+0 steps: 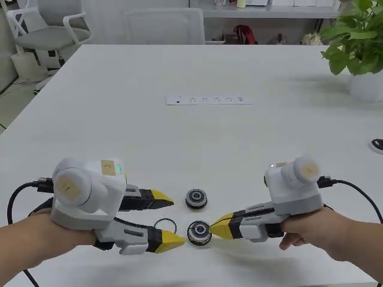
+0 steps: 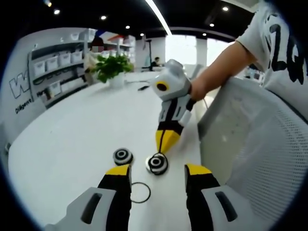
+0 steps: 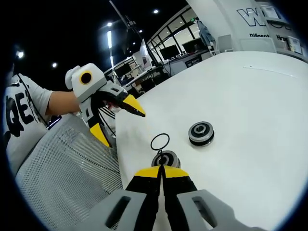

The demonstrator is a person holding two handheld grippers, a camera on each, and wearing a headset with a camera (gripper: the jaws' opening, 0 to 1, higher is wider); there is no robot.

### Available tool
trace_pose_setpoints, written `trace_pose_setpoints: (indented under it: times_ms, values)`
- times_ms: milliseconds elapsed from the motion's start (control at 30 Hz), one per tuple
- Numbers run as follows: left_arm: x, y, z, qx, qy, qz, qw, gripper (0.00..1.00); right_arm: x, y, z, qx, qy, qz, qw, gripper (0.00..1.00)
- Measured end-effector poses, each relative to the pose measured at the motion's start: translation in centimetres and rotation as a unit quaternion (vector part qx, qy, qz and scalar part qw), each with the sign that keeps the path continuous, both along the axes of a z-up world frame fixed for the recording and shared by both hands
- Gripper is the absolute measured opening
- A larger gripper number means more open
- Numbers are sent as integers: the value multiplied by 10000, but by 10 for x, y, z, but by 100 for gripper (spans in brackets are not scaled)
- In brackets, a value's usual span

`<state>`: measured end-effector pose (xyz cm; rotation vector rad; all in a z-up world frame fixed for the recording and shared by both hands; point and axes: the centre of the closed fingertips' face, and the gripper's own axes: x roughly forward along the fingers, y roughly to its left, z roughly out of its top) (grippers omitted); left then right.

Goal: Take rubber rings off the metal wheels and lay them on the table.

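Observation:
Two metal wheels with black rubber rings lie on the white table [image 1: 197,137]: a near wheel [image 1: 199,232] and a far wheel [image 1: 196,198]. One loose rubber ring [image 1: 166,226] lies flat to the left of the near wheel. My left gripper [image 1: 167,220] is open, with the loose ring [image 2: 138,192] between its jaws and the near wheel [image 2: 157,164] just ahead. My right gripper [image 1: 218,225] is shut, and its yellow tips touch the near wheel's [image 3: 166,158] edge. Whether they pinch its ring is unclear.
A white power strip [image 1: 209,100] lies mid-table. A potted plant [image 1: 358,42] stands at the far right, with a small dark object [image 1: 377,144] at the right edge. Chairs [image 1: 48,27] stand behind the table. A mesh chair back [image 2: 255,144] is close to the near table edge.

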<state>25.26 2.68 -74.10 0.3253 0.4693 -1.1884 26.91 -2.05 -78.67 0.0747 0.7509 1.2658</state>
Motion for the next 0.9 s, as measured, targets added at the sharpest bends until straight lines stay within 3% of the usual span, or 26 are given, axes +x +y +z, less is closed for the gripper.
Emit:
trace_pose_setpoints:
  times_ms: [900]
  values:
    - [-5,36,-9,3,130,461,9989,51,-2,6,10,65,13,89,9999,0]
